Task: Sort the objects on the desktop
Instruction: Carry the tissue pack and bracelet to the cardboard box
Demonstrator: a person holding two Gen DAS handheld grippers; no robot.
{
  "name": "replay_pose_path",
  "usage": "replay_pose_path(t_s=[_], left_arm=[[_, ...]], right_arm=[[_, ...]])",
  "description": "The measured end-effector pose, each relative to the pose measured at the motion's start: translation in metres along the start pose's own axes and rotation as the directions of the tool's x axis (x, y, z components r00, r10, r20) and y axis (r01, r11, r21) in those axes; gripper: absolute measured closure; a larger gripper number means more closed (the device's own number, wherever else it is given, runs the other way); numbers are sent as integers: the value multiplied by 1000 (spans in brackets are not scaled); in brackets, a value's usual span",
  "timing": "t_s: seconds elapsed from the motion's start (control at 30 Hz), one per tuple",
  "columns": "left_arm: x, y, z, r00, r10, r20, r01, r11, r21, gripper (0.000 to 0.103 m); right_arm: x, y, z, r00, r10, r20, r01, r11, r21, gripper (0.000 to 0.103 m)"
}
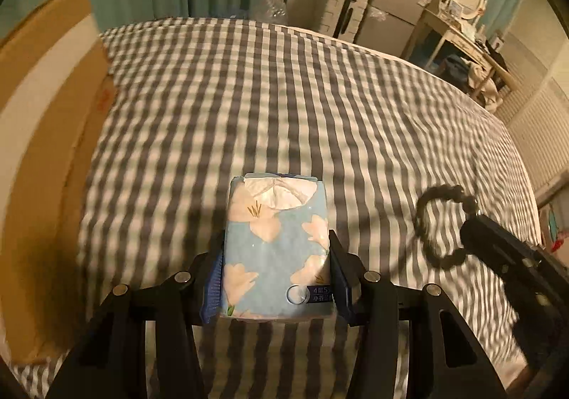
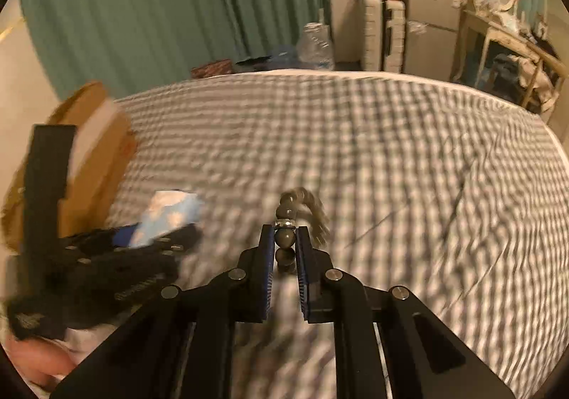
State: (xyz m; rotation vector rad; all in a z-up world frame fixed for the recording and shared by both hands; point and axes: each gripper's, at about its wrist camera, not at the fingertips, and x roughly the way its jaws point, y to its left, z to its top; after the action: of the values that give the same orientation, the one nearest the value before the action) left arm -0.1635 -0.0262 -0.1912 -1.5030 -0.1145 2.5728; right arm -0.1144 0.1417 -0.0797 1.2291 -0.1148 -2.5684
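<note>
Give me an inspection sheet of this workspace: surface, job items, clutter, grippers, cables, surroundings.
Surface: grey-and-white checked bedsheet, wrinkled on the right side.
Job's things: blue floral soft tissue pack, a white tissue poking out of its top; dark beaded bracelet; open brown cardboard box at the sheet's left edge.
Clutter: nothing seen on the sheet.
Grippers: left gripper clamped on the tissue pack's sides; right gripper pinching a bracelet bead, the other beads hanging out ahead of the fingers.
Cables: tangled wires on the pale cabinet far behind.
Surroundings: green curtain, clear plastic water jug, cluttered dressing table.
</note>
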Motion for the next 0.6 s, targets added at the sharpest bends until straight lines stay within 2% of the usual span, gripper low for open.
replay_pose_path(t_s=[0.1, 0.23, 0.3, 0.43, 0.6], left_arm=[[-27, 13, -9, 1000, -8, 24, 8, 1000, 1, 51], [-75, 35, -1, 995, -37, 89, 41, 998, -38, 51], [-106, 48, 7, 988, -45, 149, 52, 998, -44, 51], [-161, 85, 29, 968, -30, 247, 39, 999, -31, 51], [-215, 142, 62, 951, 30, 309, -28, 1000, -9, 51]], right_arm=[[-27, 30, -6, 999, 44, 19, -43, 999, -19, 92], [-65, 68, 2, 995, 81, 64, -76, 994, -74, 92], [-82, 93, 7, 994, 65, 92, -53, 990, -129, 92], [-116, 145, 28, 984, 89, 152, -56, 976, -211, 92], [-137, 211, 54, 970, 162, 184, -111, 959, -261, 92]])
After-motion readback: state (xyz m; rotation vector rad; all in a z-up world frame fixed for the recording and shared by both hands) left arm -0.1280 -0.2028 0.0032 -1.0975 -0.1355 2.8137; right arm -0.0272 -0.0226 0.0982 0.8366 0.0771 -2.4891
